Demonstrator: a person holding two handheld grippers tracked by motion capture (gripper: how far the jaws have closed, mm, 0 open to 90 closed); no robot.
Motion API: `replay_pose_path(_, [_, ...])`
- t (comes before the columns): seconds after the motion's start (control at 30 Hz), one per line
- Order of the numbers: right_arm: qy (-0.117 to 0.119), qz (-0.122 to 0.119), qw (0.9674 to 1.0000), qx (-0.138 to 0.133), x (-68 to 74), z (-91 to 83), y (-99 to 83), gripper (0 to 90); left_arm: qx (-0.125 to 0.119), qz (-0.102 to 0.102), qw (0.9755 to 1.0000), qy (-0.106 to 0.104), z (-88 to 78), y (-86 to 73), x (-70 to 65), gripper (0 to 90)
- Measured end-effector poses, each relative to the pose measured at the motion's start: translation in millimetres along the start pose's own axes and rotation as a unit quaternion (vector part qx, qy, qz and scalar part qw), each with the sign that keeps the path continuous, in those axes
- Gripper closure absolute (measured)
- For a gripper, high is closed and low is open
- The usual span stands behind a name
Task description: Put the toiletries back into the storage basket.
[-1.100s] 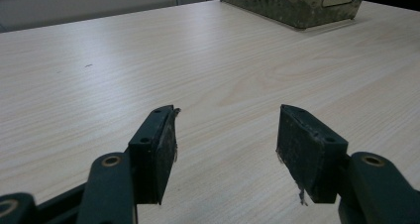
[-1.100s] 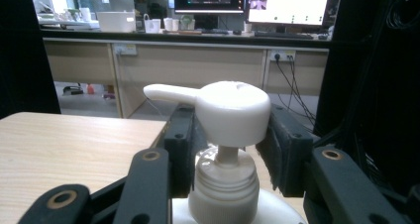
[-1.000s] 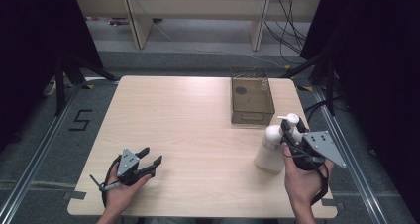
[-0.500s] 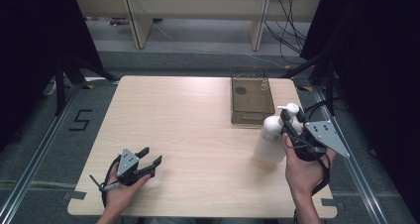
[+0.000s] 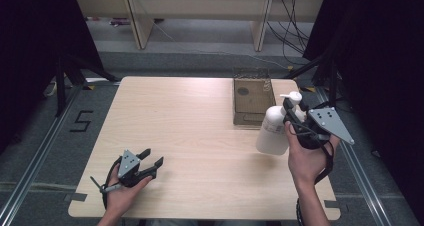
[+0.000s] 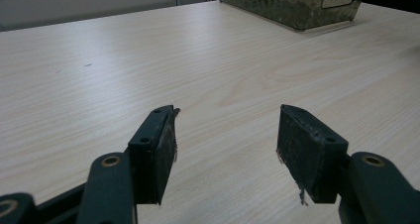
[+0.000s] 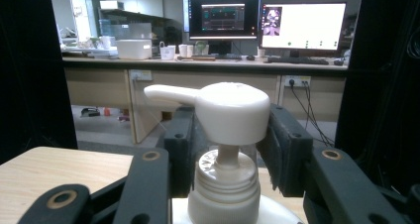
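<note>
A white pump bottle (image 5: 271, 131) hangs tilted just above the right side of the wooden table (image 5: 200, 116), close to the near side of a clear box (image 5: 235, 102). My right gripper (image 5: 292, 111) is shut on the bottle's neck under the pump head (image 7: 233, 112), with a black pad on either side of it. My left gripper (image 5: 152, 157) rests near the table's front left corner. Its jaws are open with nothing between them (image 6: 225, 130), and they point across the bare wood toward the box (image 6: 297, 6).
The clear box stands at the table's far right, with a dark round spot on its floor. Beyond the table's far edge are shelf legs and cables. The right gripper view looks out on a desk with two lit monitors (image 7: 262, 18).
My right gripper has risen with the pump bottle and carried it a little toward the box; the bottle is off the table. The left gripper has stayed put.
</note>
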State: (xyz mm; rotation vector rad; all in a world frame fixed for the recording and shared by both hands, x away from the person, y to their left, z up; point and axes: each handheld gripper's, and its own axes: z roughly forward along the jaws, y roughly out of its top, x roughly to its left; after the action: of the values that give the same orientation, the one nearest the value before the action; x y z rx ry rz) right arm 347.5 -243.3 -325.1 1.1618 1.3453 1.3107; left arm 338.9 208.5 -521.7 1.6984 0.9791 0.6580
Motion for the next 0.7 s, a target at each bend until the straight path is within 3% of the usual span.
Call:
replay_pose_path(0.17, [0.000,-0.008,1.0000,-0.004,-0.6,5.3,6.0,60.3,0.001,-0.001,1.0000,0.000,0.1,0.1,-0.2,39.4])
replay_pose_path(0.2, [0.001,0.001,1.0000,-0.004,0.5,6.1,7.1,60.3,0.000,-0.001,1.0000,0.001,0.2,0.1,-0.1,39.4])
replay_pose_path(0.27, [-0.001,-0.007,0.9999,-0.009,-1.1,8.3,9.5,60.3,0.000,-0.001,1.0000,0.001,0.2,0.1,0.1,39.4])
replay_pose_path(0.47, [0.002,0.003,0.9999,-0.014,0.0,14.4,17.7,60.3,0.001,-0.001,1.0000,0.001,0.2,0.1,0.1,39.4])
replay_pose_path(0.7, [0.001,-0.011,0.9996,-0.026,-1.5,24.3,24.9,60.3,0.000,-0.004,1.0000,0.000,0.3,0.1,0.2,39.3])
